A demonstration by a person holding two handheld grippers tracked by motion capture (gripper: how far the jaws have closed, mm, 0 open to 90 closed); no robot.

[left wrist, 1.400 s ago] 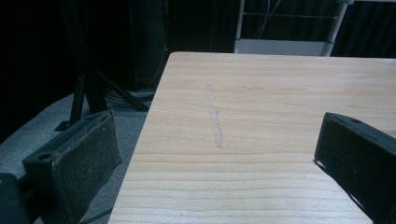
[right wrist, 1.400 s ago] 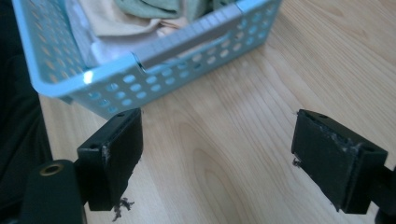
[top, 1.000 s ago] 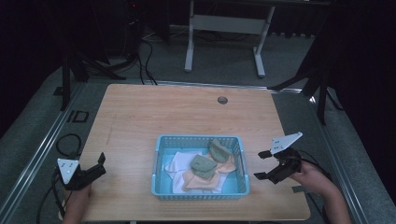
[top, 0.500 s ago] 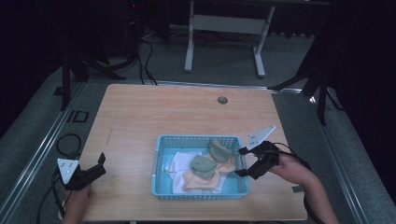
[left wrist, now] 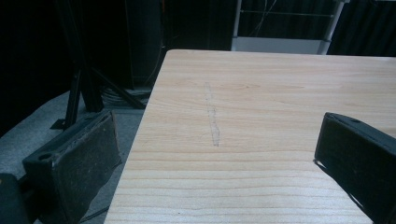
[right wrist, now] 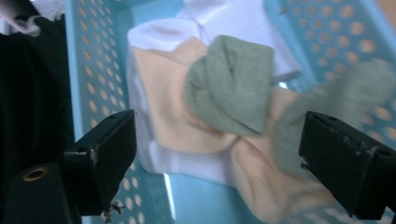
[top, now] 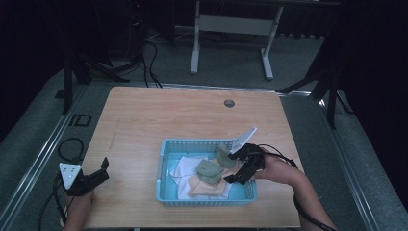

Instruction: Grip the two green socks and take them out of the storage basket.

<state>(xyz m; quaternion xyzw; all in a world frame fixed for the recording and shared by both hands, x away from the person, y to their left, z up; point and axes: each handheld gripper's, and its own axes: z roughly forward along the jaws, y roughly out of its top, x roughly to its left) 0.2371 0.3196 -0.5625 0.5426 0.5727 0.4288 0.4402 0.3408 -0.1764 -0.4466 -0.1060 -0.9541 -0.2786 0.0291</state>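
At the near left corner of the wooden table (top: 159,120), the left gripper (top: 98,173) rests low at the table edge, held by the person's left hand (top: 79,204). Its jaws are spread wide and hold nothing; in the left gripper view one jaw hangs past the table's left edge over the grey floor (left wrist: 51,121) and the other is above the bare wood. A thin pencil-like mark (left wrist: 212,116) runs along the wood between them.

To the right of the middle, near the front edge, stands a light blue basket (top: 166,166) with holes in its walls. Inside it lies a pile of cloths: a white cloth (top: 185,168) at the left, a peach cloth (top: 207,187) toward the near side, and on top a green cloth (top: 208,170). A second green piece (top: 223,155) lies at the far right of the basket.

The right gripper (top: 240,166) is above the right part of the basket, over the cloths, held by the person's right hand (top: 274,168). Its jaws are spread apart and grip nothing. In the right gripper view the green cloth (right wrist: 233,86) sits between the two jaws, on the peach cloth (right wrist: 163,102), with the white cloth (right wrist: 233,18) farther behind. I cannot tell if the jaws touch the fabric.

Far on the table there is a small round grommet (top: 229,103).
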